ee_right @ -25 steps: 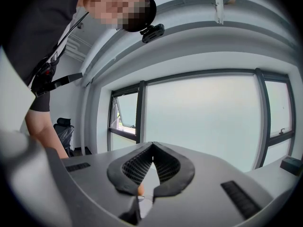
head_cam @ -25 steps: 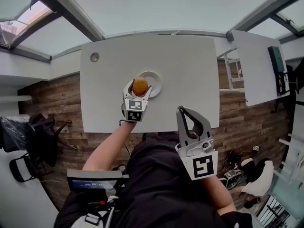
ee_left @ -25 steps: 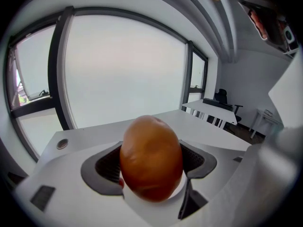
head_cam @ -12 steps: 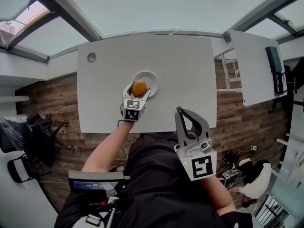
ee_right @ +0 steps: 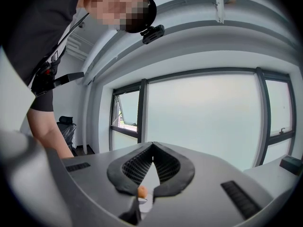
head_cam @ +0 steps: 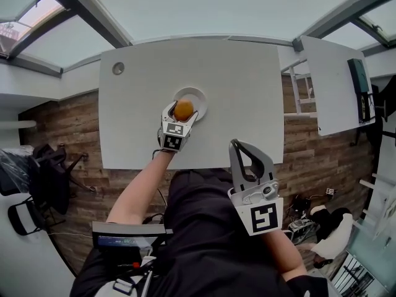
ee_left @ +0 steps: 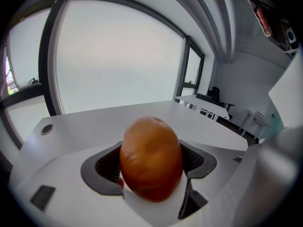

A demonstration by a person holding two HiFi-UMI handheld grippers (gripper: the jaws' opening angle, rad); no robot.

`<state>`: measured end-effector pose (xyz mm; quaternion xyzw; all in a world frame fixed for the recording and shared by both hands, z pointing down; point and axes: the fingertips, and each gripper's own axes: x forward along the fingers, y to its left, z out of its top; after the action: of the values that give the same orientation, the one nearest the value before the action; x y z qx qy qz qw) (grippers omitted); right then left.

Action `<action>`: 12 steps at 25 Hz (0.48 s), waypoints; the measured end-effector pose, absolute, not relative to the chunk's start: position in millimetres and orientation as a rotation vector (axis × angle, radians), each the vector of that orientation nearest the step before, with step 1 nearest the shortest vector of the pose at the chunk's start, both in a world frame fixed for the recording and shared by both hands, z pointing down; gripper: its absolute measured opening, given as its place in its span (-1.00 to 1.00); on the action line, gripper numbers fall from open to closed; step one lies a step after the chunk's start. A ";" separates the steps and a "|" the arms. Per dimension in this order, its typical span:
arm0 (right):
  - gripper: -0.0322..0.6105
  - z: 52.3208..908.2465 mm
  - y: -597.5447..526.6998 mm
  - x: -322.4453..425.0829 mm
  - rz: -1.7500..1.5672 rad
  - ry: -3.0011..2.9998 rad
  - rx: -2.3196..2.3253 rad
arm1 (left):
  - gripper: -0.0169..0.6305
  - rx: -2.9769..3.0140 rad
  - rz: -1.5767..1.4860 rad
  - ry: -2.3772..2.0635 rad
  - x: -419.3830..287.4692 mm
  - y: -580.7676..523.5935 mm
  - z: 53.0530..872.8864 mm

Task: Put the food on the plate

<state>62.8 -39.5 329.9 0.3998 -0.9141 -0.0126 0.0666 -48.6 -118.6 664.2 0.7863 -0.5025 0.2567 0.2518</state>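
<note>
While the orange-brown oval food piece (head_cam: 183,109) is kept clamped between the widely spread jaws of the left gripper (head_cam: 182,112), it is seen slightly lower and more steeply tipped toward the white plate (head_cam: 199,98) than in the earlier head views. There it was already held over the plate's near part. It is now placed over the plate at about 7 o'clock of the plate's centre. Whether it touches the plate cannot be told. The grip is unchanged, and the pads are pressed on both flanks of the food in the left gripper view.

The placing step is therefore judged nearly done, with only setting down and release left.

The right gripper (head_cam: 238,145) is held at about 5 o'clock from the plate, off the near edge of the white table (head_cam: 235,91), in the same place as before. Its jaws are closed together on nothing.

One food piece, one plate and two grippers are counted. One round grommet (head_cam: 118,68) is set in the table at about 10 o'clock from the plate.
</note>
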 end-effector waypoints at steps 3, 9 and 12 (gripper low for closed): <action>-0.88 333.1 -38.1 63.2 -0.021 -2.754 1.215 | 0.13 2.117 0.709 -1.367 -50.5 -120.1 676.5; -0.88 335.0 -35.5 67.7 -0.003 -2.742 1.251 | 0.13 2.083 0.759 -1.326 -53.5 -117.1 686.6; -0.88 333.5 -35.9 69.8 -0.005 -2.739 1.271 | 0.13 2.087 0.764 -1.356 -56.8 -120.8 693.9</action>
<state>69.8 -35.9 333.5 0.4201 -0.9054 -0.0016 0.0611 -56.8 -120.8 693.9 0.7728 -0.5022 0.2828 0.2658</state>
